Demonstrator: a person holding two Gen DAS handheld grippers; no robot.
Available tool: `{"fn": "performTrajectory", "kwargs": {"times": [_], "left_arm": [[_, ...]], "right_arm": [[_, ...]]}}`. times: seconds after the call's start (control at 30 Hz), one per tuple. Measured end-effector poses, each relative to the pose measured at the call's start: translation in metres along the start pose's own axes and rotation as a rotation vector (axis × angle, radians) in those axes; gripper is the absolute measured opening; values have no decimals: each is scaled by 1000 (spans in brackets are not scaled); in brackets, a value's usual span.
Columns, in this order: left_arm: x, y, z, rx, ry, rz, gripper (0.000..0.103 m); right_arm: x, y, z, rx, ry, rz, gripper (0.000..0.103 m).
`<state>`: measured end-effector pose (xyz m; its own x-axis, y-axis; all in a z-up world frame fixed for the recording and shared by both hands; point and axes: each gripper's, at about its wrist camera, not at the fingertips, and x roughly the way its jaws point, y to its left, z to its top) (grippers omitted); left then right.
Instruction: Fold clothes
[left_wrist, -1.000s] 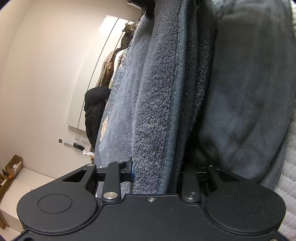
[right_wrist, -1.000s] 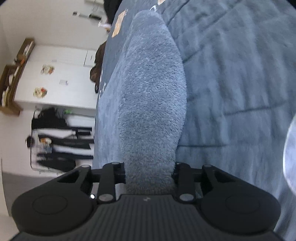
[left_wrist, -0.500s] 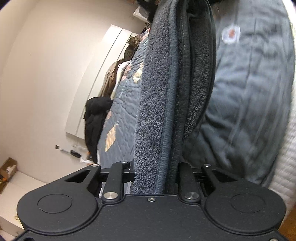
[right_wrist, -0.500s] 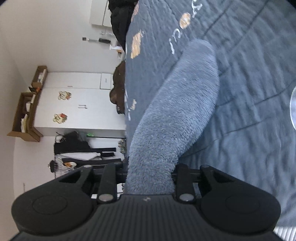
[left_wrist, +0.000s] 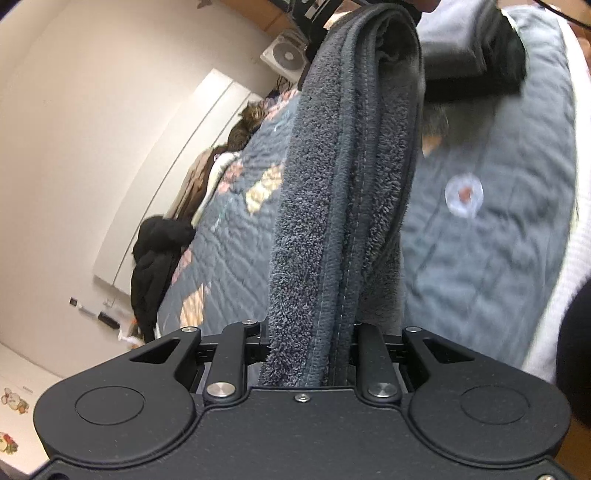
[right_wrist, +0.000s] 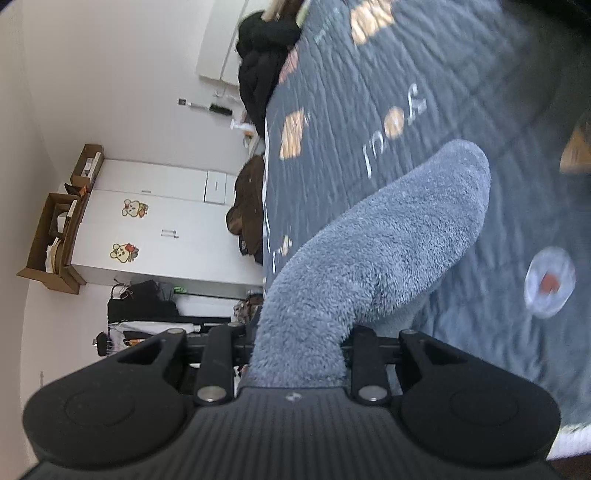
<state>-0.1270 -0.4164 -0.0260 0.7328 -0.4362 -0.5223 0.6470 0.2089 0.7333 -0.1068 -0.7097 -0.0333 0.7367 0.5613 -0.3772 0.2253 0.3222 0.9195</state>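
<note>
My left claw (left_wrist: 308, 332) grips the folded seam edge of the dark grey fluffy fleece garment (left_wrist: 343, 192), above the grey quilted bedcover (left_wrist: 491, 236). My right claw (right_wrist: 301, 338) pinches another fluffy part of it.

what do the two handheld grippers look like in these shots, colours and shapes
Both are matte black plastic. The left gripper has a finely speckled top plate, two round domed housings, and silver pivot screws on its linkage bars. The right gripper has the same shape, but its top plate is ribbed with fine lines.
</note>
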Motion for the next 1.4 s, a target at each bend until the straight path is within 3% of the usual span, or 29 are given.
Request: {"fn": "performTrajectory", "kwargs": {"times": [0.23,0.47,0.63,0.8,0.97,1.03,1.1,1.17,1.4], "left_arm": [[40,27,106,8,-92,41,21],[72,51,254,72,-298,230,21],[93,6,339,155,-446,314,21],[129,-118,355,335,-478,202,21],[159,-232,326,448,-424,4,21],[163,-252,317,456,-432,5,21],[165,-258,316,437,-438,8,21],[164,-252,320,413,-439,23,21],[141,-235,348,326,-472,60,21]], "right_arm": [[-79,38,88,-99,-120,-28,26],[-198,81,189,-278,-317,-37,26],[-300,59,225,-347,-461,-34,26],[-350,-66,218,-212,-486,-128,26],[-342,-241,181,59,-392,-280,26],[-339,-284,161,111,-407,-254,26],[-340,-303,146,120,-444,-187,26],[-343,-298,146,105,-458,-176,26],[-377,-237,163,-36,-509,-177,24]]}}
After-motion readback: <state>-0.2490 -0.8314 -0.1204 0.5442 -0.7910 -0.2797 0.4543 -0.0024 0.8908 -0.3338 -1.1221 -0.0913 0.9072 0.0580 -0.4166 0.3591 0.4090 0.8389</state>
